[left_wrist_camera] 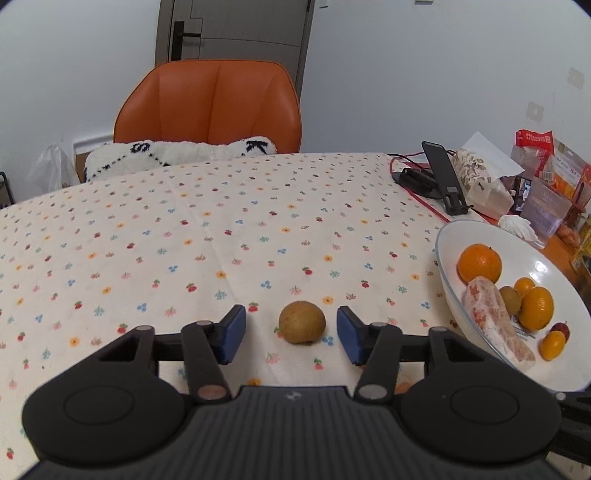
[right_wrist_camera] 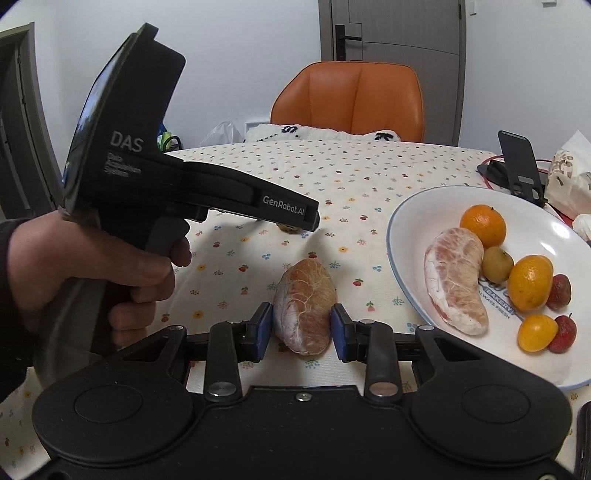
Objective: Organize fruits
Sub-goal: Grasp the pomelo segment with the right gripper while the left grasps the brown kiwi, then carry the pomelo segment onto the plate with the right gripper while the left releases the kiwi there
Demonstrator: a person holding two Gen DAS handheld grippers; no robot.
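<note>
Your right gripper (right_wrist_camera: 301, 332) brackets a peeled pomelo segment (right_wrist_camera: 304, 312) lying left of the white bowl (right_wrist_camera: 406, 229), blue pads beside it, contact unclear. Your left gripper (left_wrist_camera: 291, 334), marked "DAS" and "GenRobot.AI", gapes wide around a brown round fruit (left_wrist_camera: 301, 322) on the floral tablecloth (left_wrist_camera: 221, 229). The bowl, printed "BAKERY", holds oranges (right_wrist_camera: 483, 225); an orange chair (right_wrist_camera: 349, 99) stands beyond.

The place was a room in a home, likely a dining corner. The tabletop (left_wrist_camera: 221, 229) wore a cream cloth printed with small flowers and fruits. An orange leather chair (left_wrist_camera: 208, 107) with a fluffy white cushion (left_wrist_camera: 177, 153) stood behind it, before a grey door (left_wrist_camera: 236, 29). Snack packets (left_wrist_camera: 550, 162), a phone stand (left_wrist_camera: 445, 177) and a white fruit plate (left_wrist_camera: 447, 266) lay there.
</note>
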